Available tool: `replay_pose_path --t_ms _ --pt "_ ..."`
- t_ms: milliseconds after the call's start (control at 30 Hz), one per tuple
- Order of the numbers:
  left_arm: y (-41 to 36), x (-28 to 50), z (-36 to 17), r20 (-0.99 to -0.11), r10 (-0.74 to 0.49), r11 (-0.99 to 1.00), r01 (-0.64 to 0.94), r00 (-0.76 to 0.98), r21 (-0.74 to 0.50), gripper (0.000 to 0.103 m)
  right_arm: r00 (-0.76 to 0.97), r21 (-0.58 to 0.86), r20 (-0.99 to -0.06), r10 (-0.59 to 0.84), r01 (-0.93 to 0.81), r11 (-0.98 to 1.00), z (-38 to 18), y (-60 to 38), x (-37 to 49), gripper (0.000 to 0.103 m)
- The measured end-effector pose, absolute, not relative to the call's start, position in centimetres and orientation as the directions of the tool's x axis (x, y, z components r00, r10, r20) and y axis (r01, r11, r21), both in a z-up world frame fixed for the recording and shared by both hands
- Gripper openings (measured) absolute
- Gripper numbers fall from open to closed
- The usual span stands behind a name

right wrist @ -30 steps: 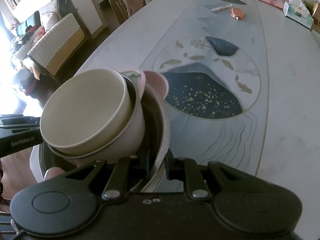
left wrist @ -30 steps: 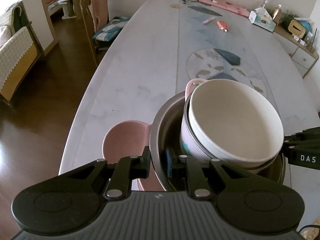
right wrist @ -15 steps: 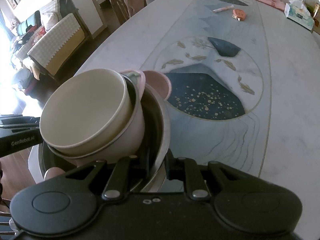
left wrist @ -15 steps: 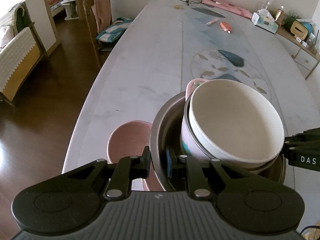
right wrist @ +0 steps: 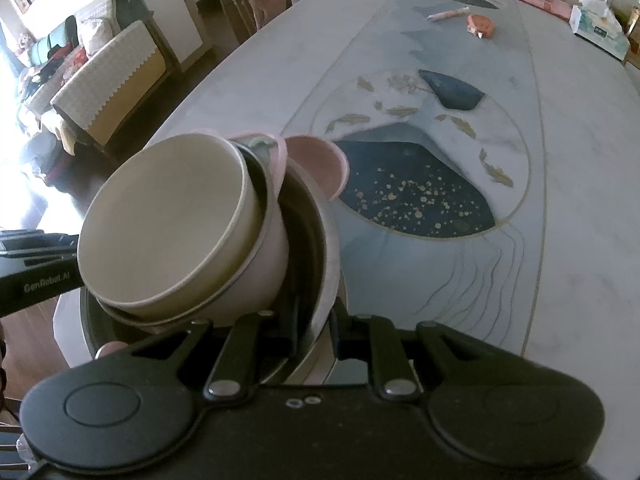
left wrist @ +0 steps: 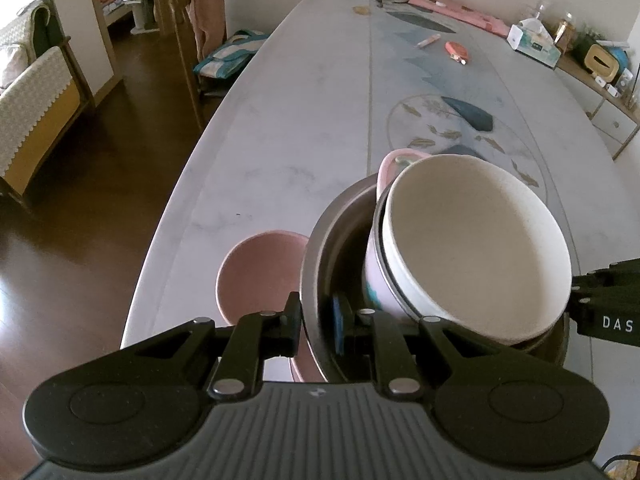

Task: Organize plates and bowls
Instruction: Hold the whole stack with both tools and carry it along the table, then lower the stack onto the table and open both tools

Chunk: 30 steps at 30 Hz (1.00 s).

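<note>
left hand-held gripper [left wrist: 316, 320]: clenched on near-left rim of round stainless steel basin [left wrist: 320, 248]; one finger outside, one inside.
right hand-held gripper [right wrist: 320, 320]: clamped across opposite rim of same basin; jaws have just been easing open slightly, rim between them.
key relation: basin spans between both grippers, straight ahead of each; neither hand nearer.
contents: cream round bowl [left wrist: 472, 240] nested in pale pink handled pot [left wrist: 374, 276], tilted inside basin.
location: stack at near end of marbled surface [left wrist: 304, 120].
counts: 1 basin, 1 cream bowl, 1 pot, 1 pink bowl [left wrist: 256, 272] just beside basin, partly under it.
</note>
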State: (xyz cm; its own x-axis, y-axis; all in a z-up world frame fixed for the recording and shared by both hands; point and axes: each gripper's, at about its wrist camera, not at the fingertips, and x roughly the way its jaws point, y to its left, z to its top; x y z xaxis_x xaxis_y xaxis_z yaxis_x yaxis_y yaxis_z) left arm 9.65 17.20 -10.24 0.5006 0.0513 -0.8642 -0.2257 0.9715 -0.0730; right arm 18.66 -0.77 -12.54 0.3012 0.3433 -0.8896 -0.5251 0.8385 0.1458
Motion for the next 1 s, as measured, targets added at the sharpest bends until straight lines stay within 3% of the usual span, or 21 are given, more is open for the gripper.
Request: replay_pose_path --t_ms 533,700,933,1000 --pt "16.7 8.5 -9.1 -0.848 0.082 0.968 -0.243 0.523 -0.056 0.016 0.337 0.16 -0.864 0.375 -0.523 0.837 -11.0 -2.5 18.2 0.035" --pt "16.3 7.5 -7.9 -0.828 0.091 0.962 -0.265 0.553 -0.071 0.033 0.349 0.169 -0.847 0.4 -0.537 0.826 -10.1 -3.2 17.5 0.039" --pt "14.9 5.7 -5.7 -0.795 0.122 0.961 -0.272 0.594 -0.055 0.044 0.368 0.182 -0.819 0.441 -0.562 0.807 -8.4 -4.4 16.3 0.044" --pt "14.4 5.0 -5.1 -0.782 0.131 0.961 -0.273 0.61 -0.051 0.053 0.378 0.185 -0.806 0.456 -0.57 0.8 -7.8 -4.8 15.8 0.048"
